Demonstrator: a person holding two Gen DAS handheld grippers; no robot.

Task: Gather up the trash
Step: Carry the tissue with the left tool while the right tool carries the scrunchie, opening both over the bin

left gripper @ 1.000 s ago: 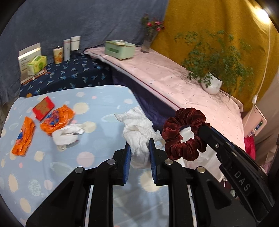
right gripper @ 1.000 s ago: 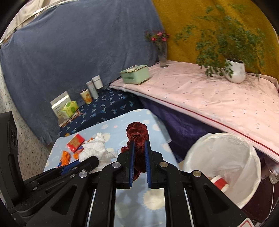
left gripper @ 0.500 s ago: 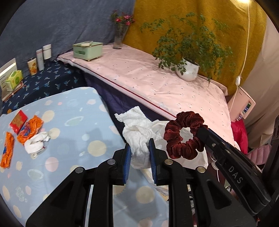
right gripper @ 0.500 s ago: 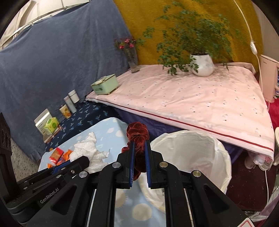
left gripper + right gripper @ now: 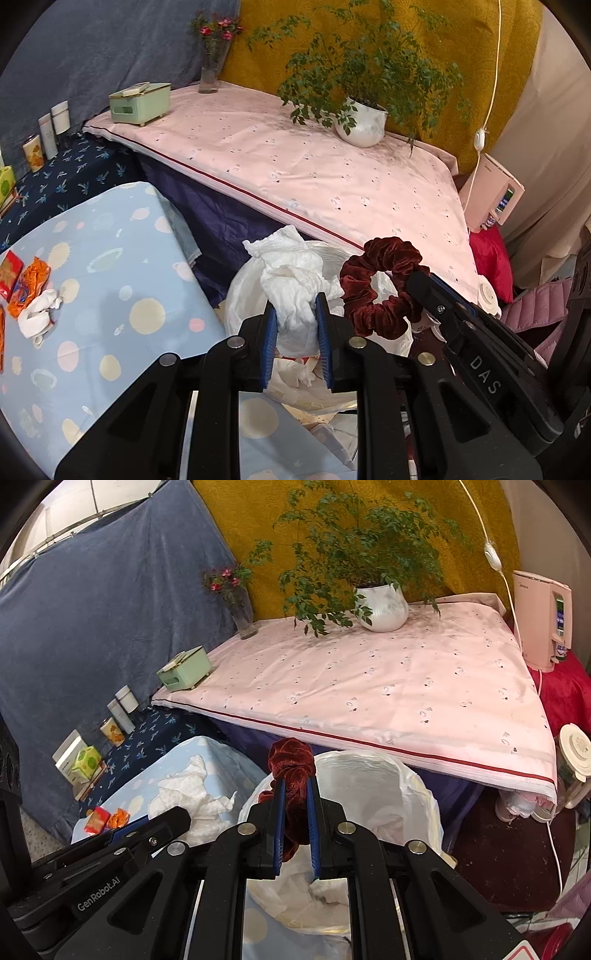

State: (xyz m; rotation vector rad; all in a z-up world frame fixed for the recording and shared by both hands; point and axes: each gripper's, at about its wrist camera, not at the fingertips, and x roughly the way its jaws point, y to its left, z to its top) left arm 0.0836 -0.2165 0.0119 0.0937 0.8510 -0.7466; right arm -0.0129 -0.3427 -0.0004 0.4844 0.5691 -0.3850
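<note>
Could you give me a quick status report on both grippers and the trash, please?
Left gripper shut on white tissue. Right gripper shut on red scrunchie. Both at the lined bin. Nothing blocking.

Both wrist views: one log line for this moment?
left gripper: shut on crumpled white tissue | right gripper: shut on dark red velvet scrunchie | white-lined trash bin: below both

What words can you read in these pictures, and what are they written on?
"DAS": on the side of the right gripper, seen from the left wrist.
"GenRobot.AI": on the side of the left gripper, seen from the right wrist.
Too small or blurred to read: the pink appliance, the green box, the can, the red packet.
</note>
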